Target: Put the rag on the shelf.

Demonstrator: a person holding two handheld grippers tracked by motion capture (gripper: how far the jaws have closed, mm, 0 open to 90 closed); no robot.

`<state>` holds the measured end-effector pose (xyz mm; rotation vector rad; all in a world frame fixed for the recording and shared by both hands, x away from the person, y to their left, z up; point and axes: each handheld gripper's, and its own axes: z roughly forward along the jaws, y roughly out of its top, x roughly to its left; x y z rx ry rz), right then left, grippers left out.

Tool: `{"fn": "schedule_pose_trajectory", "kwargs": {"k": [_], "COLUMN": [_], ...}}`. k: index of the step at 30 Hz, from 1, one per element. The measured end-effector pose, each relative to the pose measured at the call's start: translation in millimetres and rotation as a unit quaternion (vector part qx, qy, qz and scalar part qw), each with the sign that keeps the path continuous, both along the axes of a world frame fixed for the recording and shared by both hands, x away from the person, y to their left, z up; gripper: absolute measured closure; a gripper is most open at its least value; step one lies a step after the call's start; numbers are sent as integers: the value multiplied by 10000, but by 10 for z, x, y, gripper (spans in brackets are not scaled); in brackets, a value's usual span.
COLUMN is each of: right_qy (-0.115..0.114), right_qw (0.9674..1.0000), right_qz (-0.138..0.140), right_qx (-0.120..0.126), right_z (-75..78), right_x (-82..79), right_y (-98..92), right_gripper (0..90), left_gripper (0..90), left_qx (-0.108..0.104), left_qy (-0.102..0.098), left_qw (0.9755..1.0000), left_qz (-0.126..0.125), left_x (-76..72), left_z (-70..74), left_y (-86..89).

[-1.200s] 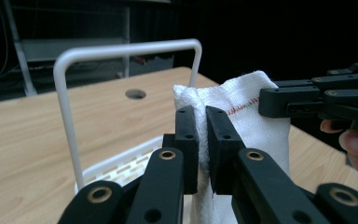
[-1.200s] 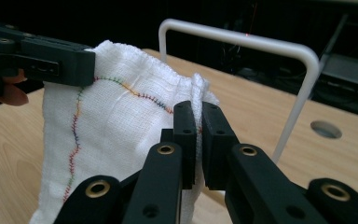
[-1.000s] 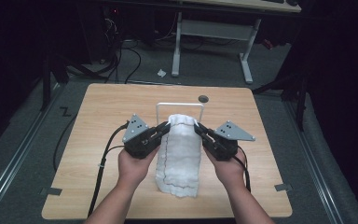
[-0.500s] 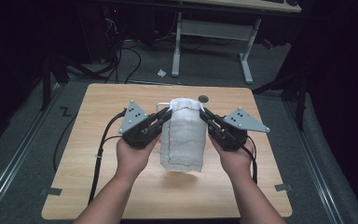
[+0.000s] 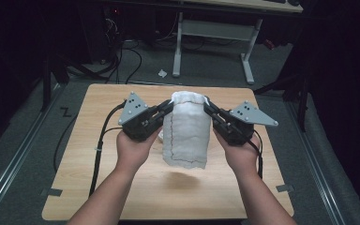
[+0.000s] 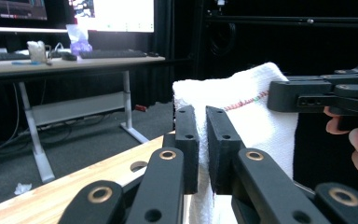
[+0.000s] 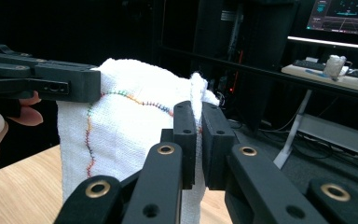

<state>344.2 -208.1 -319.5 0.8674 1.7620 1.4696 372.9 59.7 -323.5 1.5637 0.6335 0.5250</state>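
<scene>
left gripper (image 5: 168,108) clamping white towel (image 5: 186,129) at its top left corner | right gripper (image 5: 208,106) pinching its top right | towel hanging above wooden table (image 5: 93,187) | right gripper view showing multicoloured stitching (image 7: 121,96)

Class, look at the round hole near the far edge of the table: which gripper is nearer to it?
Right. The right gripper grips the towel just beside the hole's spot, which the towel now hides; the left gripper holds the towel's opposite edge, farther off.
</scene>
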Motion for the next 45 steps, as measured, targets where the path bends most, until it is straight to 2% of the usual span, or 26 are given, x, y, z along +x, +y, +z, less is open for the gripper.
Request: {"fn": "schedule_pose_trajectory", "kwargs": {"k": [6,8,11,13,18,21,27,30,38,42,45], "right_qy": [-56,-24,-30,20,105,231,398,586,769,772,771], "right_qw": [9999,9999,9998,9997,9993,9989,9979,9962,9945,9947,9943], "right_qz": [-128,-134,-218,-232,-342,-328,-325,-258,-213,-288,-284], "right_qx": [39,69,29,64,122,254,384,589,675,614,678], "right_z": [153,193,234,255,300,296,246,208,174,191,189], "right_x": [116,172,262,346,558,685,872,984,1205,1288,1354], "right_y": [-66,-73,-61,-70,-80,-102,-91,-84,-22,-7,-32], "right_gripper": [863,863,864,864,863,863,863,863,862,862,862], "left_gripper": [843,844,844,844,844,844,843,842,839,839,839], "left_qx": [67,177,234,238,446,475,513,474,590,656,638], "left_qy": [-65,-122,-158,-154,-154,-160,45,190,165,265,292], "left_qw": [9999,9997,9994,9993,9984,9981,9975,9973,9961,9956,9956], "left_qz": [65,145,221,248,315,357,474,518,637,610,618], "left_x": [192,262,367,448,629,711,886,966,1056,1169,1259], "left_z": [140,167,198,215,291,317,282,259,308,310,306], "left_y": [-5,-33,-66,-78,-133,-145,-143,-113,-63,-88,-103]}}
